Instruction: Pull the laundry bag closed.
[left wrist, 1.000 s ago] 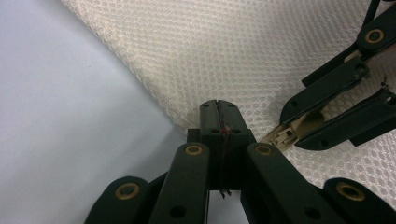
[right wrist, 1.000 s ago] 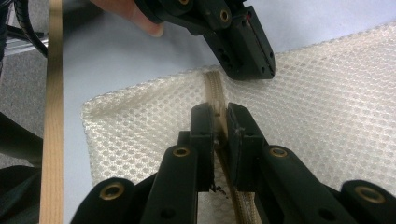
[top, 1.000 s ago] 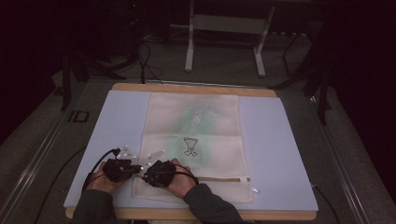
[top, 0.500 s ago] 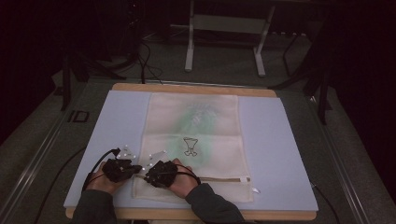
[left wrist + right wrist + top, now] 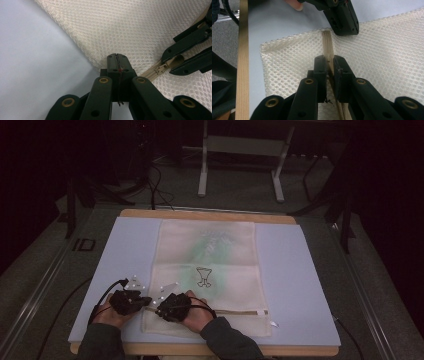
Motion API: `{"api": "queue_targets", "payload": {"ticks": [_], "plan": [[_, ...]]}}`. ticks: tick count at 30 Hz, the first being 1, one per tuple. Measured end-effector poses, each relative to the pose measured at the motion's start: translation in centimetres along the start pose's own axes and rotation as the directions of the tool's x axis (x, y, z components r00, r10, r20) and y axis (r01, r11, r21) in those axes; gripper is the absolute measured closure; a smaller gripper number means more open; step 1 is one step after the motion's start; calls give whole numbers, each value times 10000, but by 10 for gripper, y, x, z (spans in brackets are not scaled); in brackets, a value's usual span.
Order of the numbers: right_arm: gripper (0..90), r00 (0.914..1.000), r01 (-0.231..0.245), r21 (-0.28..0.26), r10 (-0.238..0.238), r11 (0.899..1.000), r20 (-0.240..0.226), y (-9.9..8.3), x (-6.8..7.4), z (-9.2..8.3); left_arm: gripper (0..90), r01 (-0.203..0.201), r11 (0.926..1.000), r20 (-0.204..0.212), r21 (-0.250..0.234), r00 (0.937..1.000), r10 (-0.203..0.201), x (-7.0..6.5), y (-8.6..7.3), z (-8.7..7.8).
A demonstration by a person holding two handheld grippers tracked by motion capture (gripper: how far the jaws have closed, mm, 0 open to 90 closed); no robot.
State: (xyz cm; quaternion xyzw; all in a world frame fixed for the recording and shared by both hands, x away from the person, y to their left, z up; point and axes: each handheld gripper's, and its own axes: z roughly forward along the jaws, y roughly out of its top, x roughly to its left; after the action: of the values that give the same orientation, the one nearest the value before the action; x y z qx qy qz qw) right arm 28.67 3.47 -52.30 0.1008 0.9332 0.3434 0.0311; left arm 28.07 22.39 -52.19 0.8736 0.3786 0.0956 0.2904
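Observation:
A cream mesh bag [image 5: 205, 255] lies flat on a pale blue mat [image 5: 300, 285], and its zipper [image 5: 240, 312] runs along the near edge. Both grippers sit at the bag's near left corner. My left gripper [image 5: 146, 300] is shut on the bag's edge [image 5: 125, 25] at the end of the zipper, its jaws [image 5: 116, 58] pressed together. My right gripper [image 5: 159, 311] is close beside it, shut [image 5: 329, 63] on the zipper pull [image 5: 161, 68]. A short stretch of zipper [image 5: 327, 42] separates the two. In the right gripper view, the left gripper [image 5: 344, 28] is straight ahead.
The mat lies on a wooden table whose edge [image 5: 243, 62] runs just beyond the bag's corner. A small white tag [image 5: 272, 323] lies at the zipper's right end. A metal stand [image 5: 240, 165] and cables sit on the dark floor beyond the table.

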Motion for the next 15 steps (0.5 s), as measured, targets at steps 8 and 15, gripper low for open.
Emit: {"api": "queue_targets", "payload": {"ticks": [8, 15], "plan": [[822, 9999, 109, 69, -109, 9999, 67, 0, 2, -1, 899, 21, 10000, -7, 3, 10000, -21, 0, 0, 0], [822, 10000, 72, 76, -73, 9999, 50, -1, 2, -3, 899, 53, 10000, 5, 1, 10000, -53, 0, 0, 0]]}}
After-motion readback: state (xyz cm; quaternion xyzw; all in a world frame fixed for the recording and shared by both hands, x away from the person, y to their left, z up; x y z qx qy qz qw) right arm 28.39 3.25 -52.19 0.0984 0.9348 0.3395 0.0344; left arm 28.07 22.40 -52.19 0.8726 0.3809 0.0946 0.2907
